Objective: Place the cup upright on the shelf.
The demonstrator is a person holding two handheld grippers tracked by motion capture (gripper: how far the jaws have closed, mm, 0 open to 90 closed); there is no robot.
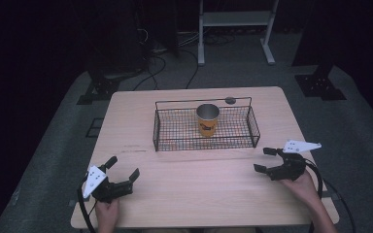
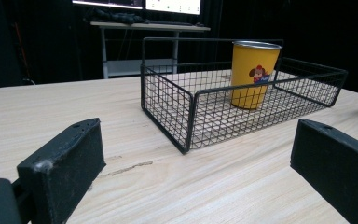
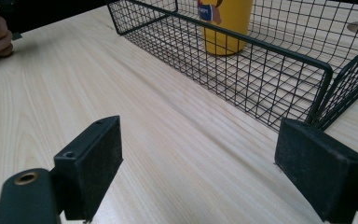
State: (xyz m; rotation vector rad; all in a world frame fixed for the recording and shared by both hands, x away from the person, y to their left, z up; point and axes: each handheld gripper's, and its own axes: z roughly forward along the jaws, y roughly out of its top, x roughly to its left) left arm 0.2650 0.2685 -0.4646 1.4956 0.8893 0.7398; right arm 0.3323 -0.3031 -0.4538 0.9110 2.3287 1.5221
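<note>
Yellow cup [image 1: 208, 120] stood upright near the middle of the black wire basket [image 1: 162, 131], open mouth up, metal rim showing; a cartoon print faced the left gripper view [image 2: 258, 74]. Basket sat on the far half of the pale wooden table [image 1: 199, 189], long side toward the person. A round grommet [image 1: 230, 100] lay in the tabletop just behind the basket.

Left gripper [image 1: 125, 167] rested at the near left of the table, well apart from the basket, jaws spread wide with nothing between them. Right gripper [image 1: 264, 160] lay at the near right, closer to the basket's near right corner but not touching it, jaws likewise spread and empty. In the right gripper view the basket's corner [image 3: 324, 74] showed just beyond the jaws and the cup [image 3: 226, 23] farther in.

Judgement: this looked like the start position, before any reach; nothing gripped, cup untouched. Next move probably called for one gripper, the right being nearer, to rise over the basket wall, come down around the cup's sides with jaws wide enough for its body, then close and lift straight up to clear the wire rim. Risk: clipping the basket handle rail or tipping the cup.
</note>
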